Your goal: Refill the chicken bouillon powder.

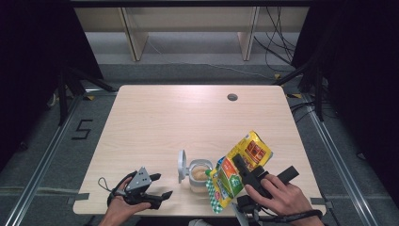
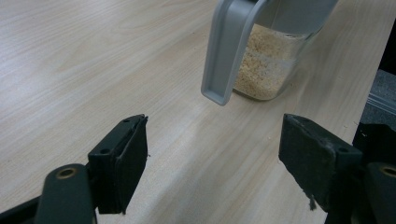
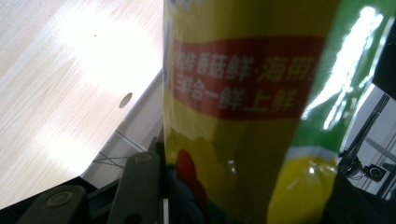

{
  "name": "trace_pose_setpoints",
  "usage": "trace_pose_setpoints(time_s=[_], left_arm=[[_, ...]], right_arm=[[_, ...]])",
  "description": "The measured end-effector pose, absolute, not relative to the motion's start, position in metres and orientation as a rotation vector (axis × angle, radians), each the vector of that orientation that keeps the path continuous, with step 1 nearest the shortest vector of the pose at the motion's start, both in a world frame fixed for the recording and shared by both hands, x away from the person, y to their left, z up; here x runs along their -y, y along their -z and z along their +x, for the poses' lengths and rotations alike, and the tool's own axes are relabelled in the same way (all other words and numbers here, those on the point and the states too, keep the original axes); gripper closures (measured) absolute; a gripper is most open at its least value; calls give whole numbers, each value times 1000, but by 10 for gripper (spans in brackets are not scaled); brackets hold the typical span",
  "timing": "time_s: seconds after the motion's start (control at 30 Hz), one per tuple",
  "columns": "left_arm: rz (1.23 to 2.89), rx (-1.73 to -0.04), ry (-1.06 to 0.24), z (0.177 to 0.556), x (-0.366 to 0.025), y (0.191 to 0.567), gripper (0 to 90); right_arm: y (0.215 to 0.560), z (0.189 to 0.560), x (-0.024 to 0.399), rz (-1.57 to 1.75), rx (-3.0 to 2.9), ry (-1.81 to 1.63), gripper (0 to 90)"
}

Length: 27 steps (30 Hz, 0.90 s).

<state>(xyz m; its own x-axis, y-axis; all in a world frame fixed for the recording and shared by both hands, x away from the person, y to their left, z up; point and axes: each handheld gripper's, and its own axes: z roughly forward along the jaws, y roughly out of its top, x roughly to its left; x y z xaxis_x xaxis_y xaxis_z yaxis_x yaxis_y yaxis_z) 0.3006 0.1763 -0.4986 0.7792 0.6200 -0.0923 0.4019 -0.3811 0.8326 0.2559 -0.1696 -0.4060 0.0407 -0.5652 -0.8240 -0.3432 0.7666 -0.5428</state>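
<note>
A yellow and green seasoning pouch (image 1: 237,170) is tilted with its lower end over a clear jar (image 1: 199,175) of pale granules. My right gripper (image 1: 245,174) is shut on the pouch, which hangs glossy between the jaws in the right gripper view (image 3: 243,116). The jar's grey flip lid (image 1: 182,165) stands open at its left. My left gripper (image 1: 159,187) rests near the table's front edge, left of the jar, open with nothing between its fingers. In the left gripper view the jar (image 2: 266,65) and its lid (image 2: 229,51) stand just ahead of the wide-apart pads (image 2: 133,158).
The wooden table (image 1: 188,117) has a round cable hole (image 1: 232,97) at its far right. Dark stands and cables line both sides of the table on the floor. Shelving stands beyond the far edge.
</note>
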Motion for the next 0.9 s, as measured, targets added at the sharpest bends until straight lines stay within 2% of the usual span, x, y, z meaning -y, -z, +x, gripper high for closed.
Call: trace_pose_setpoints(time_s=[0.9], left_arm=[[2039, -755, -304, 301, -177, 498, 235]], right_arm=[[405, 256, 170, -754, -1580, 205, 601]])
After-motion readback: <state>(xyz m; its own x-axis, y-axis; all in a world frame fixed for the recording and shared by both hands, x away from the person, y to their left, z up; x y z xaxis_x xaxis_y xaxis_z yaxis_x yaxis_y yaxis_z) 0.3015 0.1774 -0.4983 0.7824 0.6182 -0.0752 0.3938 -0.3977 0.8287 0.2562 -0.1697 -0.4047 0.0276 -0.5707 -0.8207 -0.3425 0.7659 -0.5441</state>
